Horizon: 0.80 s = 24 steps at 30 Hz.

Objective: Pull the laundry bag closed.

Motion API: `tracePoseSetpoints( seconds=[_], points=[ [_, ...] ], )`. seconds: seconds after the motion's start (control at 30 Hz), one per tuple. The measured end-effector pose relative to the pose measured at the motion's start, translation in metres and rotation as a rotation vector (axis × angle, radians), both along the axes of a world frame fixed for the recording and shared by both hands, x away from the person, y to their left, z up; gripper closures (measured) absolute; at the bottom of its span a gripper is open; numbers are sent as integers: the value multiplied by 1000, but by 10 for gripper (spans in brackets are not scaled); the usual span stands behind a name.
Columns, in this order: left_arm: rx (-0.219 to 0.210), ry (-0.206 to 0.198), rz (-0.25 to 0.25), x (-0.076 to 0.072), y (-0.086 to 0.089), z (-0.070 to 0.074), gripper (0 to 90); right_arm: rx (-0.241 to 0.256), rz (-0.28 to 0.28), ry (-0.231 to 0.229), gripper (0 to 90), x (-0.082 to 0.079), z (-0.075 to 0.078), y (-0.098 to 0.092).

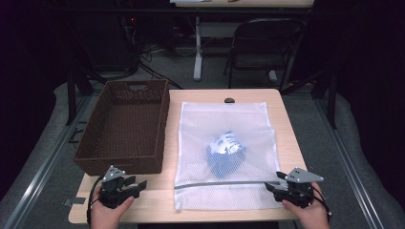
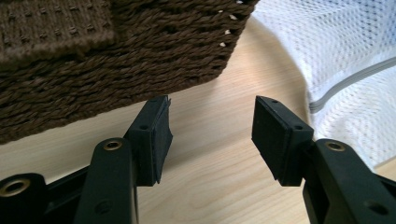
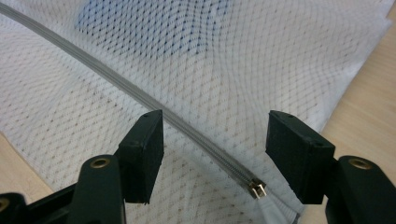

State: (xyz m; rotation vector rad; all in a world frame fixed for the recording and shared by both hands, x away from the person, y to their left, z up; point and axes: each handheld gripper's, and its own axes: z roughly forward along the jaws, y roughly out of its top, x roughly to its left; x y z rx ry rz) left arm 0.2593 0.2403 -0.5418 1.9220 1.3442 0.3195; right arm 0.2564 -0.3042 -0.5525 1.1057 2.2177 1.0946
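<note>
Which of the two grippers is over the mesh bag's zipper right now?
The right gripper: its open jaws straddle the grey zipper of the white mesh bag. The left gripper, also open, sits over bare table by the brown basket.

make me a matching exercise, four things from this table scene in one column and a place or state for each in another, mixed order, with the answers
Things:
1. wicker basket
2. mesh laundry bag
3. zipper pull
4. left gripper

Places or states:
A. between the right gripper's open jaws
B. lies flat with a blue and white item inside
C. empty, at the table's left side
D. open over bare wood, near the basket's corner

Pairs: 1-C, 2-B, 3-A, 4-D
</note>
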Motion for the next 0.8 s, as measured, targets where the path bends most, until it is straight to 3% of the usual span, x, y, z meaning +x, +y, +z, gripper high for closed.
tracePoseSetpoints(
  seconds=[0.13, 0.23, 0.8],
  points=[
    [-3, 6, 7, 1, 3, -4, 466, 5, 0, 12, 368, 0, -7, 0],
    [22, 10, 14, 2, 4, -6, 465, 2, 1, 10, 368, 0, -8, 1],
    [28, 38, 26, 8, 9, -16, 463, 18, 12, 17, 371, 1, -13, 2]
  ],
)
